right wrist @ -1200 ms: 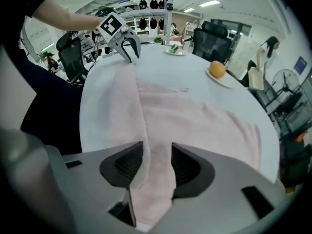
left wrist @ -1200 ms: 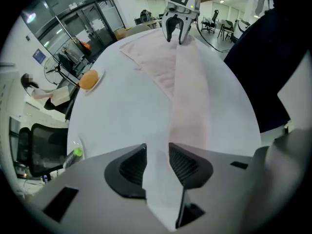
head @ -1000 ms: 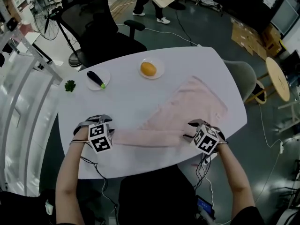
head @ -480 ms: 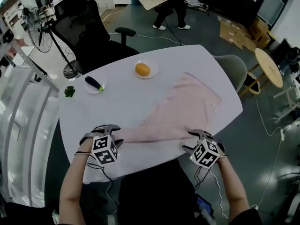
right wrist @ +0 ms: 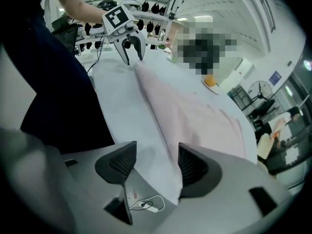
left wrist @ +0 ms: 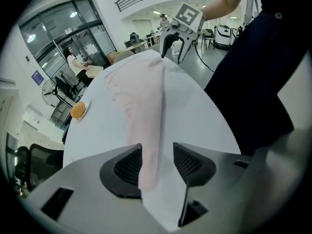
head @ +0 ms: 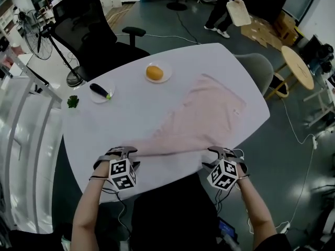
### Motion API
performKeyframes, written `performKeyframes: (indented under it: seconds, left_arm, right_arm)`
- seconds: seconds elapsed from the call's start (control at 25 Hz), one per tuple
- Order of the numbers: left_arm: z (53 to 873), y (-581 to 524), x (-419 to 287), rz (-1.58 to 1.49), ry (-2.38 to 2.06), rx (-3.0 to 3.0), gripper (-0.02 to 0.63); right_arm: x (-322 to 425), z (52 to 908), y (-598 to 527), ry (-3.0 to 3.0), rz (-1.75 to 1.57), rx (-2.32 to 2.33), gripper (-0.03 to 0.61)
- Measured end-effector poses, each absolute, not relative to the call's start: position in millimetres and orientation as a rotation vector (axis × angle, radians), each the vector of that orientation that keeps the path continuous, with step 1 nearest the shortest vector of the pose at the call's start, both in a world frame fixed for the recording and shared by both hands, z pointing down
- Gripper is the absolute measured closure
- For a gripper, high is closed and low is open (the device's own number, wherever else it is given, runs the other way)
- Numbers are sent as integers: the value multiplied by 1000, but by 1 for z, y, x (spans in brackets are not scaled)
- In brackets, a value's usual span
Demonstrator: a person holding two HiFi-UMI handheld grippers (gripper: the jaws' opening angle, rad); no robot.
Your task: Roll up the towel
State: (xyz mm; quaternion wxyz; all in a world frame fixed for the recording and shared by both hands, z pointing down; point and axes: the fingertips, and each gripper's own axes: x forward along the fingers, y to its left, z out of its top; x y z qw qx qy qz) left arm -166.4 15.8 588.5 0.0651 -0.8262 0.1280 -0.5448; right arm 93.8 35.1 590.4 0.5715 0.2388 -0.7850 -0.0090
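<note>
A pink towel (head: 204,114) lies slantwise on the white table (head: 157,103). Its near edge is drawn into a narrow fold between my two grippers. My left gripper (head: 121,151) stands over the fold's left end. In the left gripper view the towel (left wrist: 141,91) runs between the jaws of this gripper (left wrist: 157,162), which have just been opening; a gap shows beside one pad. My right gripper (head: 215,151) is at the fold's right end. Its jaws (right wrist: 157,162) have just opened, then eased in slightly, and the towel edge (right wrist: 195,111) lies by one pad, unpinched.
An orange on a plate (head: 154,73) and an eggplant on a plate (head: 99,91) sit at the table's far left. A black office chair (head: 99,41) and a grey chair (head: 259,69) stand beyond. Both grippers are close to the table's near edge. A person (head: 230,4) carries a tray far behind.
Both grippers have moved toward the table's near edge, dragging the towel's folded edge with them. Their jaws stand wider. The person in the background has walked to the right.
</note>
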Motion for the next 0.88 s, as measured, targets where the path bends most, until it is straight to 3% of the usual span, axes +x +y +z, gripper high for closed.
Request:
performKeyframes:
  seconds: [0.36, 0.52, 0.68, 0.8, 0.88]
  left_arm:
    - [615, -5, -169, -1731, 422, -2371, 425]
    - [623, -12, -175, -1784, 436, -2329, 480]
    - [626, -13, -176, -1805, 450, -2311, 527]
    - [622, -16, -176, -1806, 443, -2289, 556]
    - [616, -21, -177, -1806, 433, -2261, 563]
  right_arm:
    - [117, 606, 3, -1784, -64, 517, 325]
    - [131, 614, -5, -1748, -96, 483, 356]
    - [143, 621, -6, -1708, -138, 447, 422]
    - [145, 618, -10, -1706, -164, 454, 536]
    - [145, 612, -15, -1710, -179, 450, 549]
